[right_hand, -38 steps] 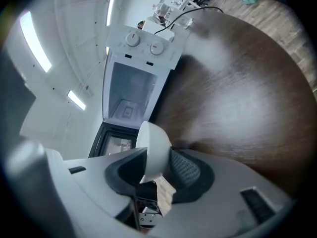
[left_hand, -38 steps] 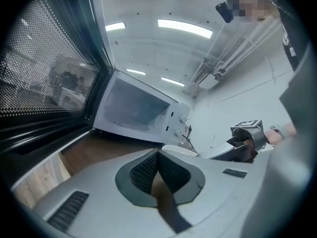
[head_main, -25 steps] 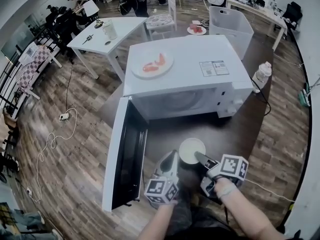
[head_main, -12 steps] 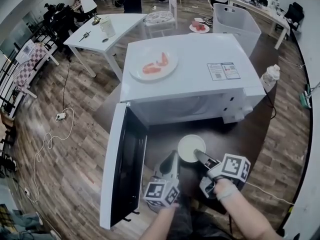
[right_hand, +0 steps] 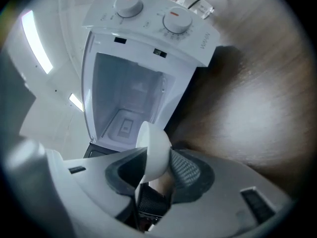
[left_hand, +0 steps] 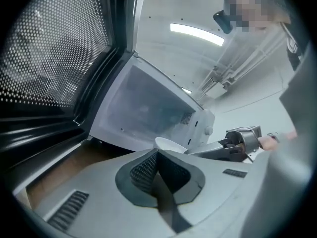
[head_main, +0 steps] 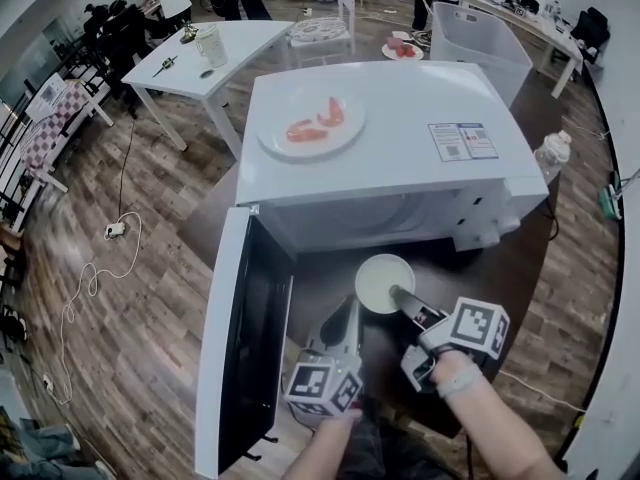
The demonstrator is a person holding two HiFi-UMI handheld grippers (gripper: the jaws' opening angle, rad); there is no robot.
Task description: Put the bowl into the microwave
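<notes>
A white bowl (head_main: 383, 282) hangs just in front of the open white microwave (head_main: 400, 128), with my right gripper (head_main: 398, 293) shut on its near rim. In the right gripper view the bowl (right_hand: 153, 150) stands on edge between the jaws of the right gripper (right_hand: 156, 165), facing the empty cavity (right_hand: 126, 103). The microwave door (head_main: 245, 338) is swung wide open to the left. My left gripper (head_main: 349, 306) sits beside the bowl on its left, shut and holding nothing. In the left gripper view, the left gripper (left_hand: 157, 155) points at the bowl (left_hand: 171, 144) and the cavity (left_hand: 148, 108).
A plate with red food (head_main: 310, 125) lies on top of the microwave. Behind it stand a white bin (head_main: 480, 38) and a white table (head_main: 215, 53) with people beyond it. A bottle (head_main: 553, 153) stands at the right. A cable (head_main: 100, 278) lies on the wooden floor at the left.
The bowl, held in my right gripper, has moved closer to the microwave's opening. The left gripper has followed alongside, and the head view has shifted forward.
</notes>
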